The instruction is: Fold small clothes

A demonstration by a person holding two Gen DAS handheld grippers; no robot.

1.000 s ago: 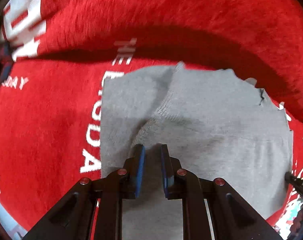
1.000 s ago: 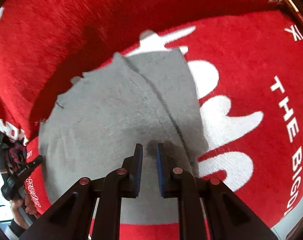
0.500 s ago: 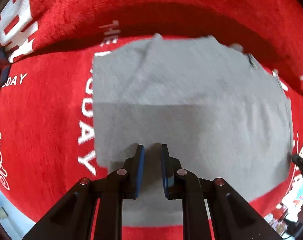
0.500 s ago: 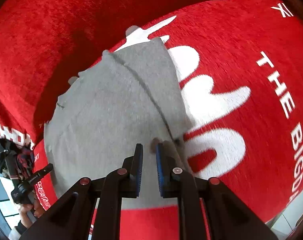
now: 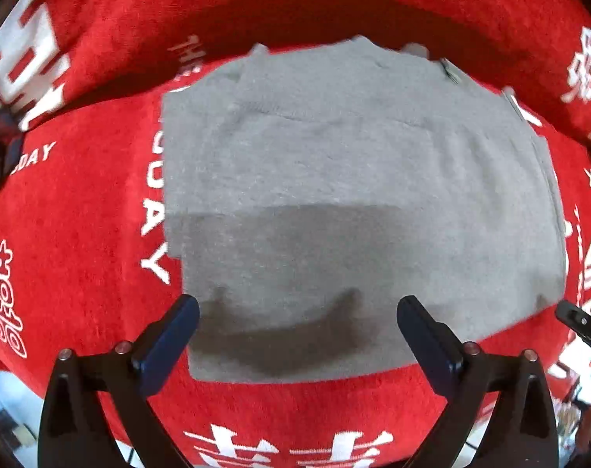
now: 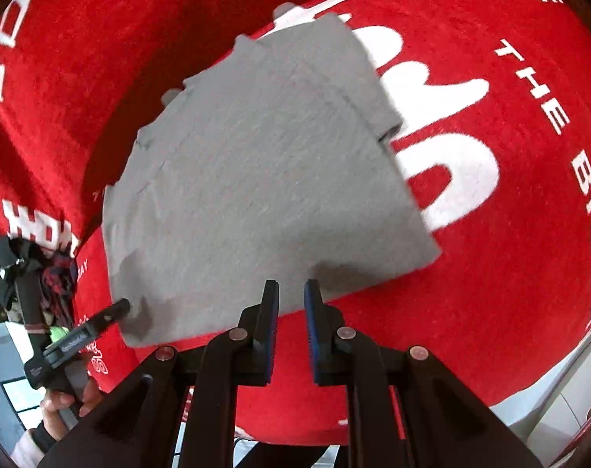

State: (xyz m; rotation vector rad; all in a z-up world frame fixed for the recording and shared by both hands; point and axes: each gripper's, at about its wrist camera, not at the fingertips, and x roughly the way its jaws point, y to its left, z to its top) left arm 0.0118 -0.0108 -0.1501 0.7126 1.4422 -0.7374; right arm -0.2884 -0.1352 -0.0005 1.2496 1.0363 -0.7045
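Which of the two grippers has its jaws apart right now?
The left gripper: its jaws are opening, wide apart above the gray garment, with nothing between them. The right gripper is shut and empty.

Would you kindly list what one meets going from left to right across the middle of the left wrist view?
White "DAY" lettering on the red printed blanket → folded grey garment → tip of the right hand-held gripper at the garment's right edge.
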